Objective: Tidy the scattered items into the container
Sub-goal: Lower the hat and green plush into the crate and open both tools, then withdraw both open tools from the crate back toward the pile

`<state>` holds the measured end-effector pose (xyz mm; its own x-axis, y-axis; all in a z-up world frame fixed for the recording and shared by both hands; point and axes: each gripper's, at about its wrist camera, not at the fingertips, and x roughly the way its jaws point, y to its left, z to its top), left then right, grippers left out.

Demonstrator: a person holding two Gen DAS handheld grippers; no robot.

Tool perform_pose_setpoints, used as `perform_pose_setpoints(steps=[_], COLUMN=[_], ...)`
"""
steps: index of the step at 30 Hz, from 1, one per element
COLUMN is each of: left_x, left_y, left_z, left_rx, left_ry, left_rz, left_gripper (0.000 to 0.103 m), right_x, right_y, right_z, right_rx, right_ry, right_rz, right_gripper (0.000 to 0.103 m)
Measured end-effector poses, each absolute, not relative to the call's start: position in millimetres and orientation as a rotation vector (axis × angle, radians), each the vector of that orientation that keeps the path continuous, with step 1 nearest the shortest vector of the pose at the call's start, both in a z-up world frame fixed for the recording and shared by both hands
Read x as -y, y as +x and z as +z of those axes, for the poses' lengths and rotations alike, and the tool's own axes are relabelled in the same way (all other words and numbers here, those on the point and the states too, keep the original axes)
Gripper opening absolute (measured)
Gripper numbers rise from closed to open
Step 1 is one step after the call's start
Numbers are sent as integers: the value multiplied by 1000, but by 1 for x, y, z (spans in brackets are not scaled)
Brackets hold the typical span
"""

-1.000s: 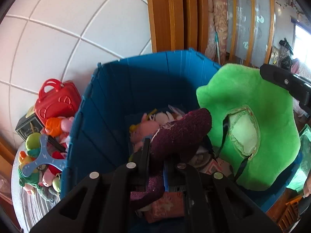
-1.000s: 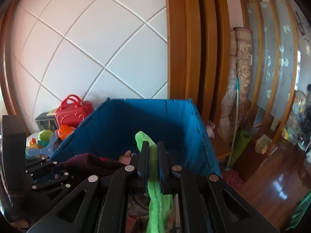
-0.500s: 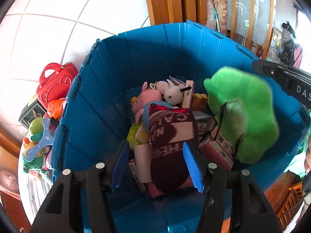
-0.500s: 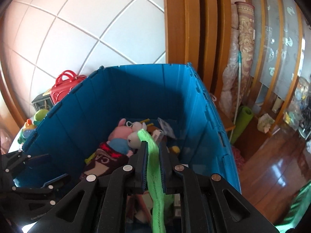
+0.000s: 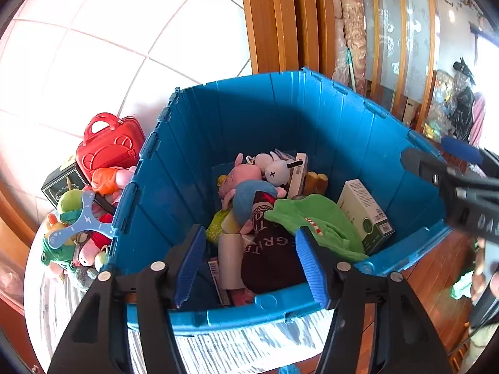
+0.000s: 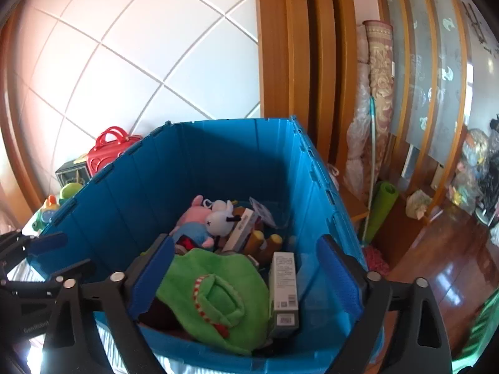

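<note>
A blue plastic bin (image 5: pixel 368 131) (image 6: pixel 118 205) holds plush toys, boxes and cloth. A green plush piece (image 5: pixel 315 218) (image 6: pixel 215 293) lies on top inside it, partly over a maroon knitted cloth (image 5: pixel 268 255). My left gripper (image 5: pixel 251 265) is open and empty above the bin's near rim. My right gripper (image 6: pixel 246 274) is open and empty above the green plush. The right gripper also shows at the right edge of the left wrist view (image 5: pixel 449 168). The left gripper shows at the left edge of the right wrist view (image 6: pixel 37 255).
A red toy case (image 5: pixel 109 146), a black box (image 5: pixel 62 184) and a pile of small plush toys (image 5: pixel 75 237) lie left of the bin on a white striped surface (image 5: pixel 237 352). A white tiled wall stands behind. A wooden floor (image 6: pixel 436 249) lies to the right.
My left gripper opened and let the maroon cloth drop into the bin. My right gripper opened and let the green plush drop on top. Both grippers have pulled back above the rim.
</note>
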<state>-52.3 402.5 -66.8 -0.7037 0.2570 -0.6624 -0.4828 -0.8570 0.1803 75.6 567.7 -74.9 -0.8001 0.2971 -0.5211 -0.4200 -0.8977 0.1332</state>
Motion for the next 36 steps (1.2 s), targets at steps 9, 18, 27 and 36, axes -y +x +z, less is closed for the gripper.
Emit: perform_pose_setpoints(steps=[9, 18, 27, 36], left_x=[-391, -365, -295, -166], left_y=[-35, -26, -28, -58], left_z=[-65, -53, -38, -34], left_rx=[-450, -414, -332, -204], left_ry=[-860, -790, -711, -706], left_rz=[2588, 2673, 2798, 2892], left_gripper=[67, 67, 69, 70], right_x=[-551, -539, -491, -388], right_y=[95, 94, 58, -2], right_z=[-83, -84, -63, -35], right_rx=[-380, -390, -328, -265], right_ry=[-704, -698, -676, -620], right_rz=[2623, 2646, 2734, 2868], right_gripper=[103, 103, 103, 103])
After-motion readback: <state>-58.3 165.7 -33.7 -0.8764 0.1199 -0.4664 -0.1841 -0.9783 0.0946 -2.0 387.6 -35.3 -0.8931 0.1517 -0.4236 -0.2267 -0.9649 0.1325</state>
